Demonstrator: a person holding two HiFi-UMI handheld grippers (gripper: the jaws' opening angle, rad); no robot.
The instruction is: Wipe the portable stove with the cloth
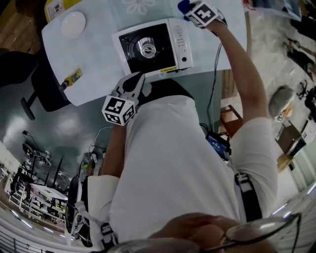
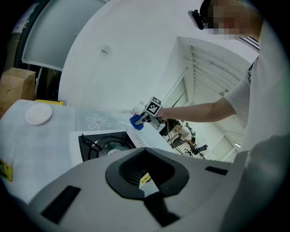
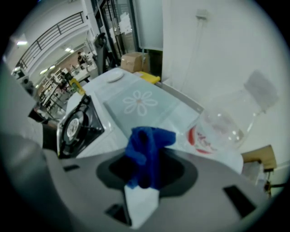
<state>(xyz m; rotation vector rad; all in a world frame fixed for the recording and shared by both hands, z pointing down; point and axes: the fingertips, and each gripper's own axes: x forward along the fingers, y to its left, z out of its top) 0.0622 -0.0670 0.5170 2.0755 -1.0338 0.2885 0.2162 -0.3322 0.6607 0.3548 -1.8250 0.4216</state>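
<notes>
Blue against white.
Your cloth is deep blue; the stove white round a black burner well; the pale table bears a white daisy.

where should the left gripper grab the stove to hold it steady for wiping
Probably the near white edge of the stove, by its left corner, coming from the person's side. It lies flat, the left gripper hangs just off that edge, and the top is left free for the cloth.

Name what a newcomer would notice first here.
A white portable stove with a black burner tray sits at the pale table's near edge. Past its far right corner, the right gripper is shut on a blue cloth; the left gripper, shut and empty, hovers at its front.
</notes>
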